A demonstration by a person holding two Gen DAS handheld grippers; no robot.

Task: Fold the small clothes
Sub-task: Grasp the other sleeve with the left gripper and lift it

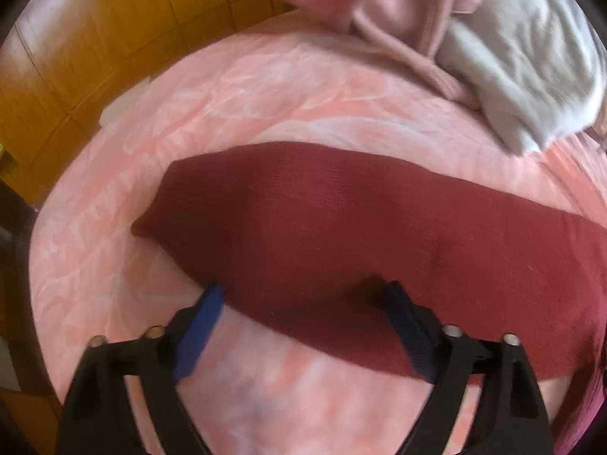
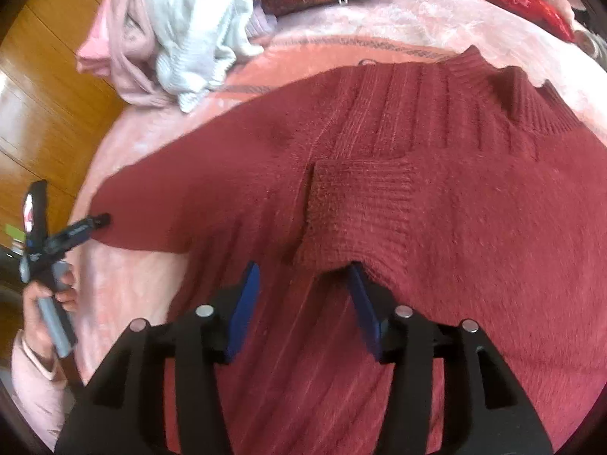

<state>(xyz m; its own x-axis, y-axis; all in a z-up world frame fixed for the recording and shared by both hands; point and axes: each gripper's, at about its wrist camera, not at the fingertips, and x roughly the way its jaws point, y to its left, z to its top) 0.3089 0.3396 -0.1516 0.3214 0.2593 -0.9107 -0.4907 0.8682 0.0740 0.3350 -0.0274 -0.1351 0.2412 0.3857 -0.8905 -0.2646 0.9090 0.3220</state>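
Right gripper (image 2: 303,276) seemingly above red sweater (image 2: 379,151)

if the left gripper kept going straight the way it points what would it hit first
Most likely the red sweater's sleeve, which lies across the pink bedspread just ahead of the open left gripper. Depth is hard to judge in this fisheye view.

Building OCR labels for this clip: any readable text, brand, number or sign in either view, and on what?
None can be read.
Left gripper, seen in the right wrist view: pale marks on its dark body, too blurred to read.
Red patterned cloth at the bed's far edge: gold motifs, too small to tell whether they are writing.
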